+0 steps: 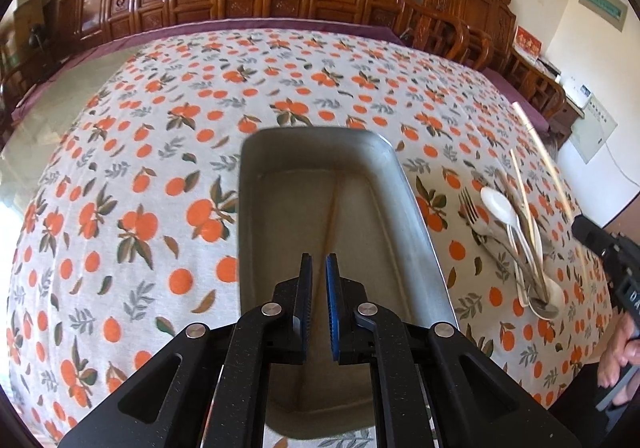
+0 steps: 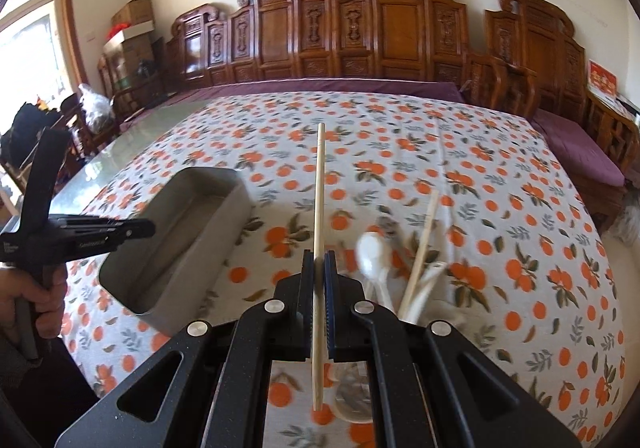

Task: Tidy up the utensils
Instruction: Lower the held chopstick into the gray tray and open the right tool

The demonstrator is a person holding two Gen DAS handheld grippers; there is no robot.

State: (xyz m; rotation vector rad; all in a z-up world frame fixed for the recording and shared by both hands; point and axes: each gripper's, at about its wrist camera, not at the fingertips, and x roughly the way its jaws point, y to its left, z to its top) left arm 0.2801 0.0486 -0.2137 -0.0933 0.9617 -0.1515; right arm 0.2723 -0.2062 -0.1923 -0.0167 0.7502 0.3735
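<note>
A grey metal tray [image 1: 416,208] lies on the orange-print tablecloth, and one wooden chopstick [image 1: 330,216] rests on its floor. My left gripper [image 1: 319,260] hovers over the near part of the tray, shut with nothing between its blue pads. It shows at the left of the right wrist view as the left gripper [image 2: 148,228], beside the tray [image 2: 216,236]. My right gripper [image 2: 319,264] is shut on a long wooden chopstick [image 2: 319,188], held above the cloth. Under and right of it sits the utensil pile [image 2: 416,280], which has a white spoon [image 2: 370,248] and another chopstick [image 2: 422,244].
The pile [image 1: 516,248] holds a fork [image 1: 470,208], white spoons and metal spoons. Carved wooden chairs [image 2: 384,36] line the table's far side. A bare glass strip [image 2: 132,144] runs along the left edge. A person's hand [image 2: 28,296] grips the left tool's handle.
</note>
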